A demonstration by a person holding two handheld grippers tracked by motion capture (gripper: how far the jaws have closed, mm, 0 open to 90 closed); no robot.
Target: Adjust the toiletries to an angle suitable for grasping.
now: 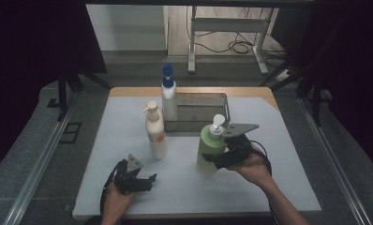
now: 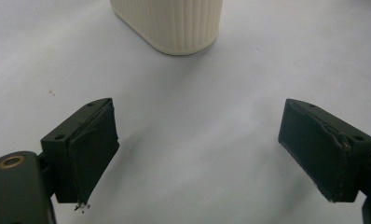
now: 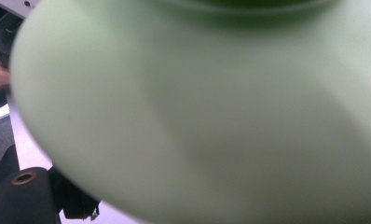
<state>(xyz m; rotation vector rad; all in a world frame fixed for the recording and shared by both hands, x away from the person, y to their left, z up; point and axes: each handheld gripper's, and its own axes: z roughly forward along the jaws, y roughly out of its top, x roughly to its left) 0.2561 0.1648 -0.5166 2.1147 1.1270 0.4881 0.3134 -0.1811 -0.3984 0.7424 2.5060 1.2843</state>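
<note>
A light green pump bottle (image 1: 209, 146) with a white pump stands right of the table's middle. My right gripper (image 1: 218, 159) reaches it from the right, its jaws closed on the lower body. In the right gripper view the green bottle (image 3: 211, 116) sits blurred and very close, hiding all but one black finger (image 3: 76, 205). My left gripper (image 1: 148, 180) rests low at the front left, open with nothing between its fingers. Ahead of the left gripper (image 2: 197, 154) stands the ribbed base of a cream pump bottle (image 2: 174, 23).
The cream pump bottle (image 1: 156, 136) stands left of centre on the white mat (image 1: 189, 187). Behind it a white bottle with a blue cap (image 1: 168, 96) stands beside a grey metal tray (image 1: 224, 101). A wooden table edge runs along the back.
</note>
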